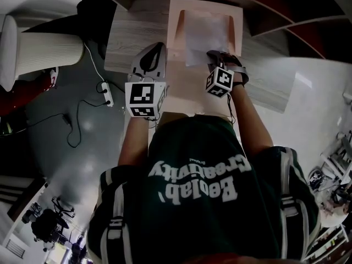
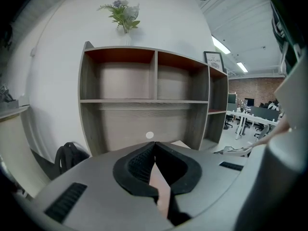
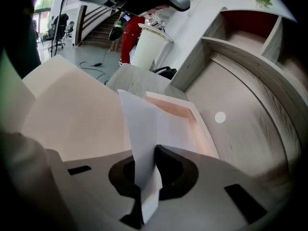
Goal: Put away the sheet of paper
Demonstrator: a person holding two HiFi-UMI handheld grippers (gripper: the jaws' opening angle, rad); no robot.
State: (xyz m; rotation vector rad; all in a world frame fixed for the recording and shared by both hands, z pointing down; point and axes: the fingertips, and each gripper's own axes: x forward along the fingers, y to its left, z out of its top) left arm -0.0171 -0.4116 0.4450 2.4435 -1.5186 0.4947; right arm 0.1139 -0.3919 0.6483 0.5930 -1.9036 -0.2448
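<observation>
Desk: one, of pale wood [image 1: 137, 26], at the upper centre of the head view.
Shelf unit: one [image 2: 144, 100], in the middle of the left gripper view; its top row shows two compartments side by side, with one long shelf under them.
Backpack: one, black [image 2: 67, 155], at the lower left of the left gripper view, beside the shelf unit.
Folder: one, pink [image 1: 175, 10], open on the desk; its cover spreads towards the person.
Sheet of paper: one, white [image 1: 206, 37], at the upper centre of the head view; it lies over the open folder and its near edge is up in the right gripper.
Grippers: two. The left gripper [image 1: 155, 47] is clenched on the thin pink edge of the folder cover. The right gripper [image 1: 215, 55] is clenched on the sheet of paper, which stands between its jaws.
Marker cubes: two [image 1: 144, 99], one on each gripper.
Plant: one [image 2: 122, 16], on top of the shelf unit.
</observation>
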